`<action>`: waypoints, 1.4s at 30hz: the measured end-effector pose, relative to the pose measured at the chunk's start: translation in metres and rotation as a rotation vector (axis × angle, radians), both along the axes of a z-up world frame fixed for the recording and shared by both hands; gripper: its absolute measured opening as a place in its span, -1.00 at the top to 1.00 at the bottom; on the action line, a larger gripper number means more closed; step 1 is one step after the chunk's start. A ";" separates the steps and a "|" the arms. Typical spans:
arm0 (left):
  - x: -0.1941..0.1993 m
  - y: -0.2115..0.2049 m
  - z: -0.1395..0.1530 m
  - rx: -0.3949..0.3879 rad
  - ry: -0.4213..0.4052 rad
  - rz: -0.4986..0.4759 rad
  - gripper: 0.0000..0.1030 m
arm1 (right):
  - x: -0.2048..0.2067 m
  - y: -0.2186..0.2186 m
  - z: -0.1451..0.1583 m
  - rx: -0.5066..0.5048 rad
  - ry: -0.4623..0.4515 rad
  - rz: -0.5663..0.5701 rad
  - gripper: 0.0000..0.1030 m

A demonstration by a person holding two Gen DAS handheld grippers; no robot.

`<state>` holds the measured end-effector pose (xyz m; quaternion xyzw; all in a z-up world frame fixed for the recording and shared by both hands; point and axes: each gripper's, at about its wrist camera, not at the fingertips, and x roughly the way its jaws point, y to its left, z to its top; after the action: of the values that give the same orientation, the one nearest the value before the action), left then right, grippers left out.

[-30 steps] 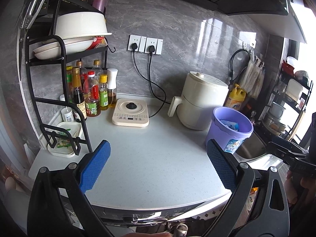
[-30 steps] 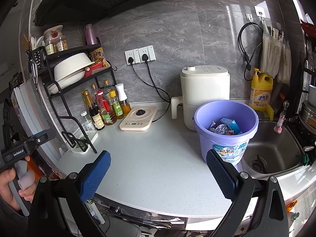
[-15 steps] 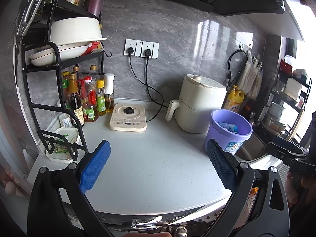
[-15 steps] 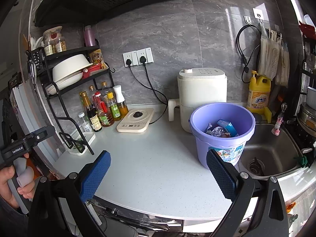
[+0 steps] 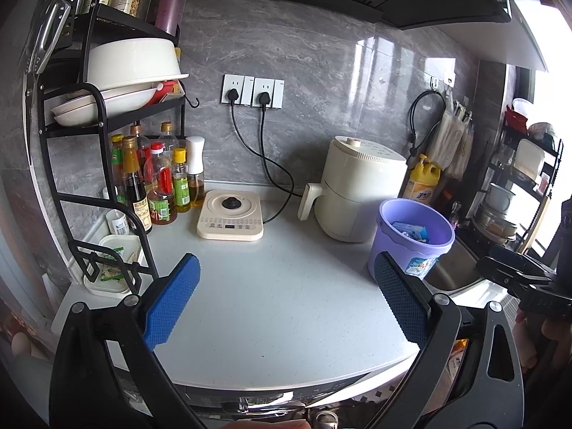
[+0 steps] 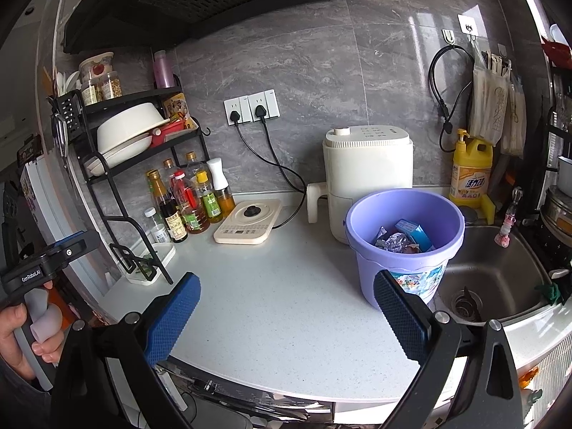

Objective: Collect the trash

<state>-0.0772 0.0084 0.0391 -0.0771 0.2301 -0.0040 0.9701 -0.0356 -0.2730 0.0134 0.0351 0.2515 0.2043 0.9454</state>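
Trash (image 6: 404, 237) inside purple bucket (image 6: 404, 250), foil wrapper only in right view; left gripper (image 5: 286, 300) and right gripper (image 6: 286, 304) both agape, empty.

Both wide-open grippers a little farther back from the purple bucket (image 6: 404, 246) than before

Lilac bucket (image 6: 404, 264) — speckled white counter (image 6: 286, 307)

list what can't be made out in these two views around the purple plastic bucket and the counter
- Purple plastic bucket: in the right wrist view its near wall hides whatever lies under the blue carton and crumpled foil wrapper.
- Same bucket, left wrist view: only the carton's top shows over the rim.
- Yellow detergent bottle: label print too small to read.
- Steel sink: right part cut off by the frame edge.
- White counter: front edge hidden behind the open right gripper.
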 end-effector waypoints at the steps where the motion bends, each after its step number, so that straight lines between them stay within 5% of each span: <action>1: 0.000 0.000 0.000 0.001 0.000 0.000 -0.88 | 0.000 0.000 0.000 0.000 0.000 0.000 -0.85; 42: 0.005 -0.013 0.000 0.005 -0.018 -0.015 -0.88 | 0.009 0.003 -0.007 -0.008 0.028 -0.006 -0.85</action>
<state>-0.0717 -0.0046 0.0391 -0.0730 0.2217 -0.0114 0.9723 -0.0263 -0.2696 0.0062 0.0349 0.2652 0.1997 0.9426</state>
